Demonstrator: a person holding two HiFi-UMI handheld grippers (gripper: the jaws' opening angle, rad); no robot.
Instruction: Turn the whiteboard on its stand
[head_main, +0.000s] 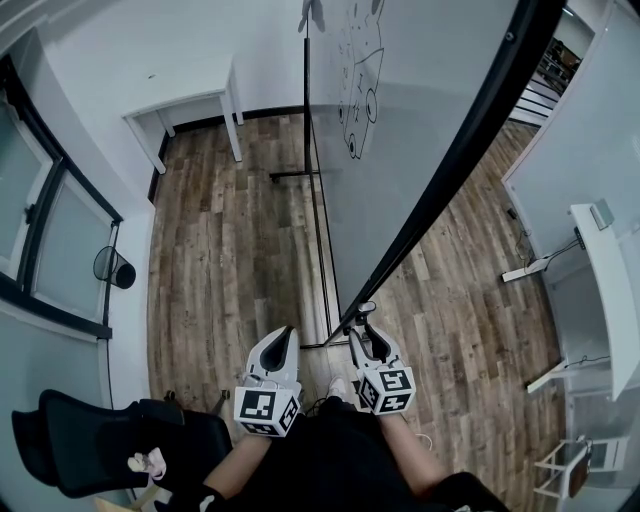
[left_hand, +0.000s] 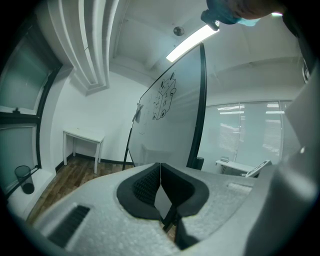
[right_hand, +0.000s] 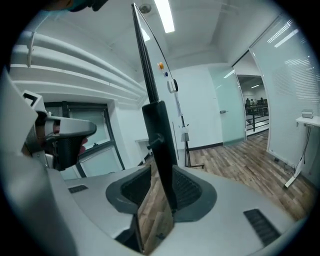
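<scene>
Closest in, a black chair (head_main: 85, 450) sits at the person's left. The two tools are held out low in front.

The left gripper (head_main: 287, 334) (left_hand: 160, 170) has its jaws together with nothing between them. It hangs just left of the board's near corner and is not touching it.

The right gripper (head_main: 364, 322) (right_hand: 162, 171) is up at the whiteboard (head_main: 430, 120) (left_hand: 172, 125). The board's black frame (head_main: 455, 165) (right_hand: 159, 135) runs between the jaws, which stand apart. The frame lies against one pad (right_hand: 187, 187), and a strip of floor shows between it and the other pad. It is not clamped.

The whiteboard stands directly ahead on the wood floor (head_main: 220, 250). It tilts, its near corner at the right gripper and its dark edge running up and away to the right. A line drawing (head_main: 358, 95) (left_hand: 165, 100) marks the far part of its face. The thin black stand (head_main: 306, 120) rises on its left side, with a foot bar along the floor.

Farther off, a mesh bin (head_main: 116, 268) (left_hand: 24, 179) sits by the windows on the left. A white table (head_main: 190, 108) (left_hand: 84, 137) stands against the back wall. A white desk (head_main: 605, 290) lines the right side.
</scene>
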